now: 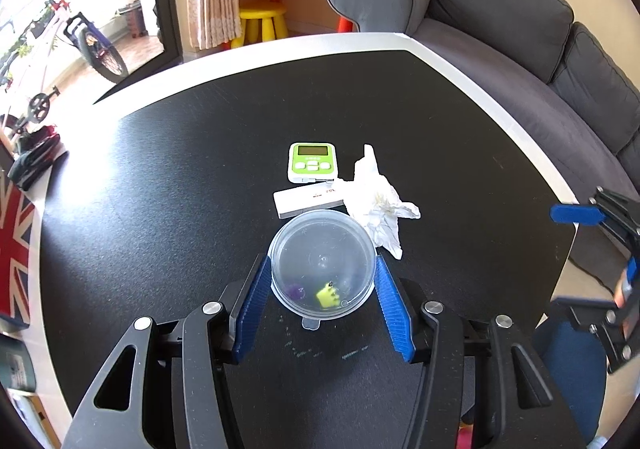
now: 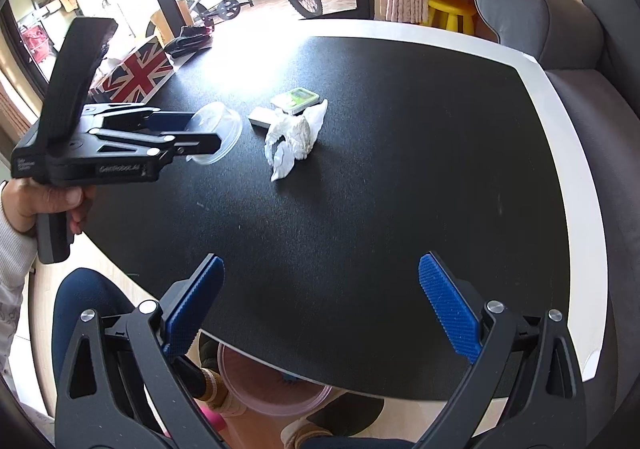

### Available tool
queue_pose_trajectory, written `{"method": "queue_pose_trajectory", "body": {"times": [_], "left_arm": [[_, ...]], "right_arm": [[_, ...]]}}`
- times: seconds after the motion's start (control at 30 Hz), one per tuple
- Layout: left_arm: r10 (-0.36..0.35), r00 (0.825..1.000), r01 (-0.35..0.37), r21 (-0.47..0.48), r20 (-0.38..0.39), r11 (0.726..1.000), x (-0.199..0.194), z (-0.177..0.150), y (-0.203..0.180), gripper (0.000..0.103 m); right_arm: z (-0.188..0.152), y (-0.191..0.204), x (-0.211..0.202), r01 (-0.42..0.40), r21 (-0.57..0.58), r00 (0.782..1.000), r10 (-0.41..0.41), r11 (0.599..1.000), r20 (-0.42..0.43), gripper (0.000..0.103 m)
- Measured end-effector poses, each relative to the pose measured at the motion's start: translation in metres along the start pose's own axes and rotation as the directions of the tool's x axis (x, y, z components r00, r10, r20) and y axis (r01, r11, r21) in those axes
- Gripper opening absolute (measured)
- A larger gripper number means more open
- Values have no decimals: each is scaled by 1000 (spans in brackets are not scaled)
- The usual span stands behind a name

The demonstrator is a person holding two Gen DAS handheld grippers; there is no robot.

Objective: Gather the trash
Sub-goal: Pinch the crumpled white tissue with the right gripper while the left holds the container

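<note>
A round clear plastic tub (image 1: 322, 249) with small yellow and purple scraps inside sits between the blue pads of my left gripper (image 1: 322, 263), which press its rim on both sides. In the right wrist view the left gripper (image 2: 204, 129) holds this tub (image 2: 224, 125) tilted just above the black table (image 2: 400, 189). Just beyond the tub lies a crumpled white tissue (image 1: 380, 205) (image 2: 292, 141). My right gripper (image 2: 320, 273) hangs open over the table's near edge, nothing between its fingers.
A green timer (image 1: 312, 161) and a flat white box (image 1: 306, 201) lie beside the tissue. A pink translucent bin (image 2: 272, 389) stands on the floor under the near table edge, by a person's feet. A grey sofa (image 1: 520, 49) runs along the right side.
</note>
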State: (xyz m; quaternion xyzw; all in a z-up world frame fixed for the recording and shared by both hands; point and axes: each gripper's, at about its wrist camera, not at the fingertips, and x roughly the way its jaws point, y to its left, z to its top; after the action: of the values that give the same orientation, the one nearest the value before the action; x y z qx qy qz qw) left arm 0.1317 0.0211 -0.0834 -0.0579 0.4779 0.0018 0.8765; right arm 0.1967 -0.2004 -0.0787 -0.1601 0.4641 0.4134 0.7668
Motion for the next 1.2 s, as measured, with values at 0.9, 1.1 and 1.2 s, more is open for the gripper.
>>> {"method": "queue_pose_trajectory", "body": {"times": [0.9,1.1,1.2], "left_arm": [[19,999,-17,-71,28,997,-28,-20,31,52],[19,1000,-17,-76,25,997,-27,-21,33,52],[18,1000,-16,-77,24,997,-28,-22,33,52]], "right_arm": [[83,9,87,24,-129,995,-36,991,-90,89],[84,12,98,-7,-148,992,-12,989,-126,41],[82,13,96,-14,-151,993,-4,988,-118,15]]}}
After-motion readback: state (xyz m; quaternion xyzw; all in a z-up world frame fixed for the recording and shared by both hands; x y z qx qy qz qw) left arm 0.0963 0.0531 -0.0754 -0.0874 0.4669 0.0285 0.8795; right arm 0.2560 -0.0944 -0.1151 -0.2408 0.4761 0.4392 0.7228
